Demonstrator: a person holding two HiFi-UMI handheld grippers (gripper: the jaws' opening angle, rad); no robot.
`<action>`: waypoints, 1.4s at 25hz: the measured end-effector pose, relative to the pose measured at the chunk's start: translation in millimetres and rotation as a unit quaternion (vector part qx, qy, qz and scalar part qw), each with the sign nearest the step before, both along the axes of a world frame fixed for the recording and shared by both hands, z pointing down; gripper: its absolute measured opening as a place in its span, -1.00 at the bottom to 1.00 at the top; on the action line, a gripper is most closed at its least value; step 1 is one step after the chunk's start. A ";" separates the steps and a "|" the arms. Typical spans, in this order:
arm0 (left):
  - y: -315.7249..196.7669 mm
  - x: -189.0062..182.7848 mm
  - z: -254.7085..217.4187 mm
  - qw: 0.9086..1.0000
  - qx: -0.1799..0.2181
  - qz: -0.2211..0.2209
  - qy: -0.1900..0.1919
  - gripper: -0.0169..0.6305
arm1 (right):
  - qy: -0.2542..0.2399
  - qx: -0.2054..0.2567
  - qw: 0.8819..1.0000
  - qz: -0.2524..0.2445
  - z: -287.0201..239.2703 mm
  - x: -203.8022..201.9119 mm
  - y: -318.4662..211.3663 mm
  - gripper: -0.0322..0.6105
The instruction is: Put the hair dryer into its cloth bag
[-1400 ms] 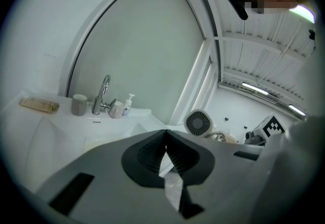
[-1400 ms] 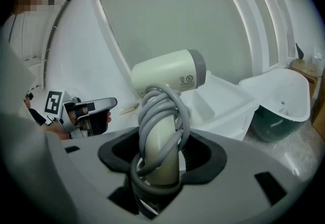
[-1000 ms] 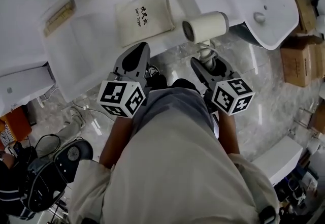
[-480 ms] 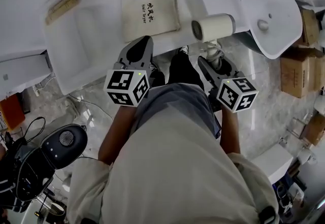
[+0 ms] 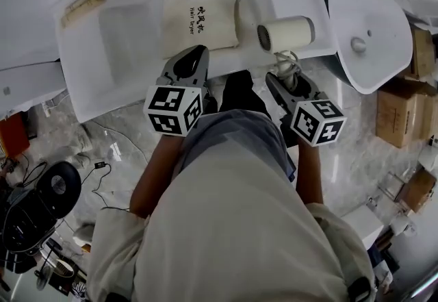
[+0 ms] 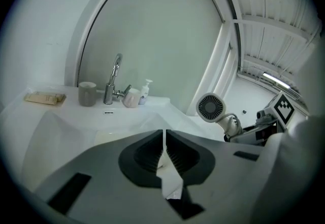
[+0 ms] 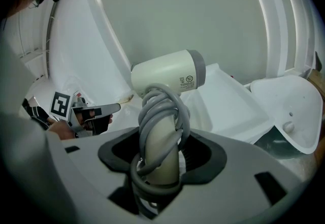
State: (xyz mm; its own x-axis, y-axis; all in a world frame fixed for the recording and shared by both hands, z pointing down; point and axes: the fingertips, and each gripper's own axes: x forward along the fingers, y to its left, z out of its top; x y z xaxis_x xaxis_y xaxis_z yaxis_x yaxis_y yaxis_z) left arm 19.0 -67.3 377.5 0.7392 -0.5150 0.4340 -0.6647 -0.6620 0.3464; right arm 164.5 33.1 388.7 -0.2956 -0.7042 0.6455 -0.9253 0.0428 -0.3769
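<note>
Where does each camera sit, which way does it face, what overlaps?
Head view: on the person's head, steeply down at washbasin, cloth bag, hair dryer; torso, forearms, left tool, right tool show.
Left gripper view: on the left tool, along its shut jaws toward the faucet; right tool at right.
Right gripper view: on the right tool, along jaws clamped on the hair dryer's cord-wrapped handle; left tool at left.
Shared: all three show the hair dryer.

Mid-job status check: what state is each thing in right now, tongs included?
Left tongs: shut, empty.
Right tongs: closed on the cream hair dryer at its handle.
Hair dryer: held, grey cord wound round handle, not bagged.
Beige cloth bag: lying flat on the white washbasin, untouched.
</note>
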 end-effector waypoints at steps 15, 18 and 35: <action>-20.9 55.5 40.2 0.997 -0.059 0.003 -0.038 -0.80 | -0.014 -0.044 0.998 -0.049 24.3 42.6 -34.5 -0.14; -26.2 64.0 53.0 0.996 -0.067 0.005 -0.053 -0.74 | -0.013 -0.049 0.997 -0.059 28.3 46.1 -39.9 -0.14; -47.6 102.1 121.2 0.984 -0.132 -0.004 -0.118 -0.45 | -0.006 -0.078 0.989 -0.124 48.8 73.3 -63.3 -0.14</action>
State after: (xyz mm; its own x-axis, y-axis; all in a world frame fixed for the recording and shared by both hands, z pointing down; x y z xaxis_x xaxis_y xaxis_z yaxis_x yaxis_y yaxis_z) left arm 121.1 -114.9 498.7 0.5982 -0.3672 0.7123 -0.7523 -0.5636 0.3413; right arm 237.7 -30.2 437.5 -0.4553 -0.5007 0.7362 -0.8888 0.2076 -0.4085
